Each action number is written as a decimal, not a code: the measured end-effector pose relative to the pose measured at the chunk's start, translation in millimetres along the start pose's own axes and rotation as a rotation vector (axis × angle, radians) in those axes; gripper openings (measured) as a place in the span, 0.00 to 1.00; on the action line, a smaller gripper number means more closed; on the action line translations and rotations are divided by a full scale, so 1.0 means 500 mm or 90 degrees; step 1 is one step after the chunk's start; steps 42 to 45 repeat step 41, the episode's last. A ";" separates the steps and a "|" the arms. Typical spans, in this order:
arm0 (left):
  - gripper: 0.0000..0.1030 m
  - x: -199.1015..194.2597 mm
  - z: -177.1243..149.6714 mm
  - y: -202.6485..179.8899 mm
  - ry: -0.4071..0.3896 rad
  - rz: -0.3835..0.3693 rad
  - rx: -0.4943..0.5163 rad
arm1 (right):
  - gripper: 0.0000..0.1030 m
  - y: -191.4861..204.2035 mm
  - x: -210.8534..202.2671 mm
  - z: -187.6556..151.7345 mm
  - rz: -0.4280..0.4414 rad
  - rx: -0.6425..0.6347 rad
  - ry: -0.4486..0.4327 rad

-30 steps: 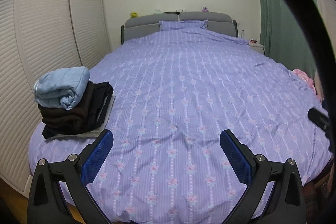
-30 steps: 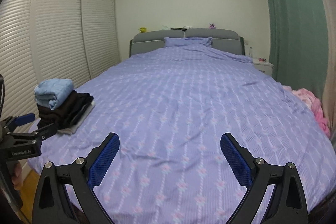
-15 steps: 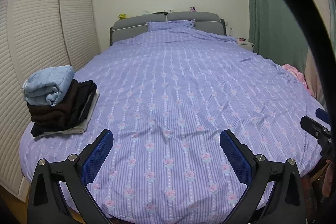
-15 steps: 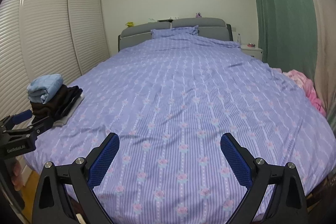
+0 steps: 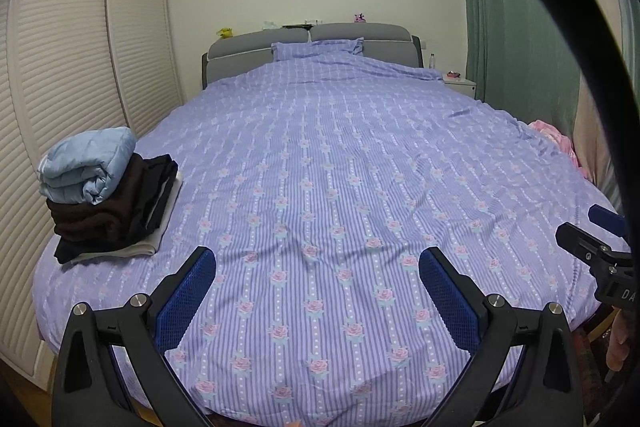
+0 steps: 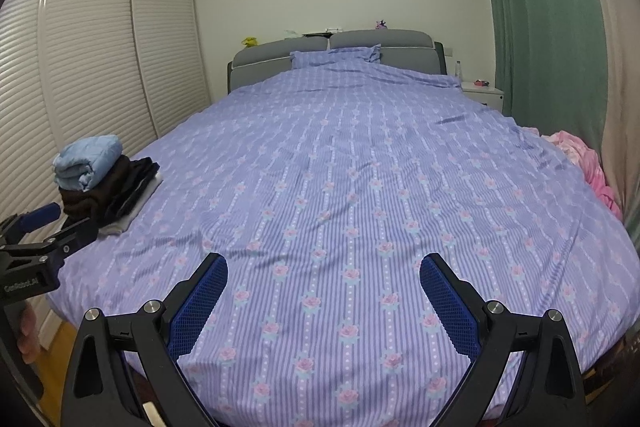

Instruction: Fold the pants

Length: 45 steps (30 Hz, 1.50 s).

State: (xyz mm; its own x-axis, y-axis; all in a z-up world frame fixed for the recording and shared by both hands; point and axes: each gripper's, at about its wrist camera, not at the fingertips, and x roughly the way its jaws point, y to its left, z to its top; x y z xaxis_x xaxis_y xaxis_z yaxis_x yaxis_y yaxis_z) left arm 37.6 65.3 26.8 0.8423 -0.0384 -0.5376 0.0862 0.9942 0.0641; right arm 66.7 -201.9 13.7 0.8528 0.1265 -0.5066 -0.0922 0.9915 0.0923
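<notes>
A stack of folded clothes (image 5: 108, 195) (image 6: 104, 183) sits at the left edge of the bed, with a light blue bundle on top of dark brown and black pieces and a white one below. A pink garment (image 6: 588, 167) (image 5: 554, 137) lies crumpled at the bed's right edge. My left gripper (image 5: 318, 267) is open over the foot of the bed, holding nothing. My right gripper (image 6: 324, 273) is also open and holds nothing. No unfolded pants lie on the bedspread between the two grippers.
The purple flowered bedspread (image 5: 340, 167) covers the whole bed up to the grey headboard (image 6: 340, 47). White louvred wardrobe doors (image 6: 92, 47) stand at the left, a green curtain (image 6: 552, 27) and a white nightstand (image 6: 482, 93) at the right.
Both views shifted sideways and then back a little; the stack of clothes looks closer in the left wrist view. Both grippers stayed open and took hold of nothing.
</notes>
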 end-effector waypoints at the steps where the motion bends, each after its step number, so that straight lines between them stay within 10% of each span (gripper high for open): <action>1: 1.00 0.002 -0.001 0.001 0.001 -0.001 -0.002 | 0.95 0.001 0.000 0.000 0.001 -0.002 0.000; 45: 1.00 0.034 -0.013 0.008 0.029 -0.003 -0.031 | 0.95 0.002 0.033 -0.007 0.010 -0.001 0.031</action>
